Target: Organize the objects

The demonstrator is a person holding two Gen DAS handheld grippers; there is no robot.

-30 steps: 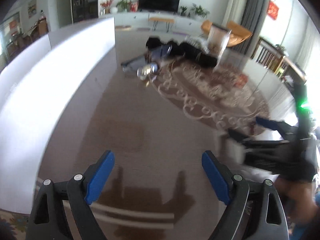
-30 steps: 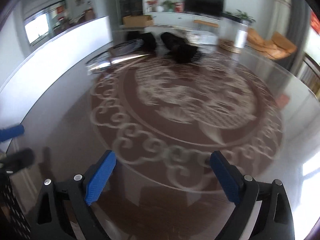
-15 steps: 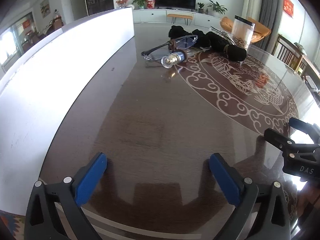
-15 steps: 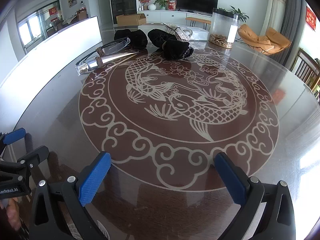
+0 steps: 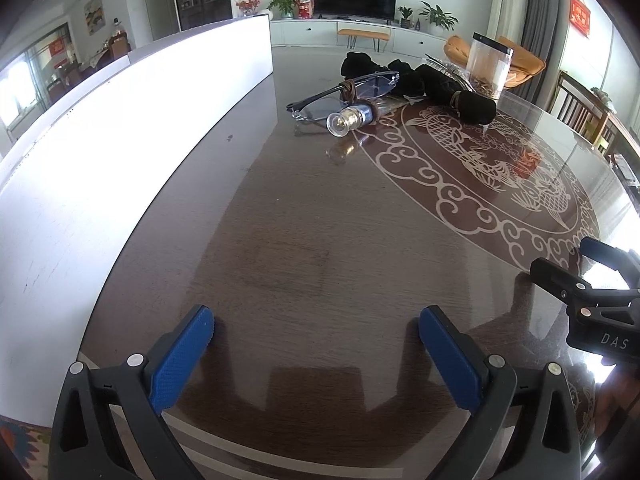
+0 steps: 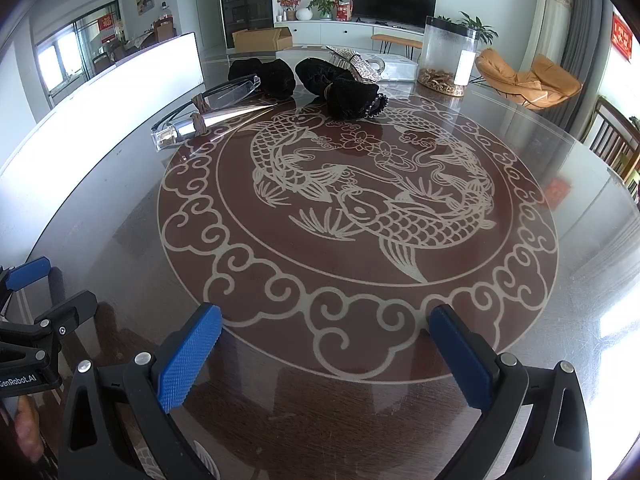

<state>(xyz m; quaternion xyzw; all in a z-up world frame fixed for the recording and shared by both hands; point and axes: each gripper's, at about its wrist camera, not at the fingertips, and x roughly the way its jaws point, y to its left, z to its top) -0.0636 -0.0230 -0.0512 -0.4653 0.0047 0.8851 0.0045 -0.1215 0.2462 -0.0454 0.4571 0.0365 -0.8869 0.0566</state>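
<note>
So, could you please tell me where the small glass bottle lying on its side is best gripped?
Probably across the bottle's silvery mid-body, the claw closing from both long sides. It lies flat with its clear cap toward the table edge, and the glasses crowd its far side.

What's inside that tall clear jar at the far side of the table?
The clear jar holds a shallow layer of brownish bits at the bottom; above that it looks empty. What the bits are is too small to tell.

Round glass-topped table (image 6: 580, 240) w/ koi-fish inlay (image 6: 360, 200); TV (image 6: 394, 3), orange chair (image 6: 528, 78), white partition (image 5: 120, 120) stood behind.
</note>
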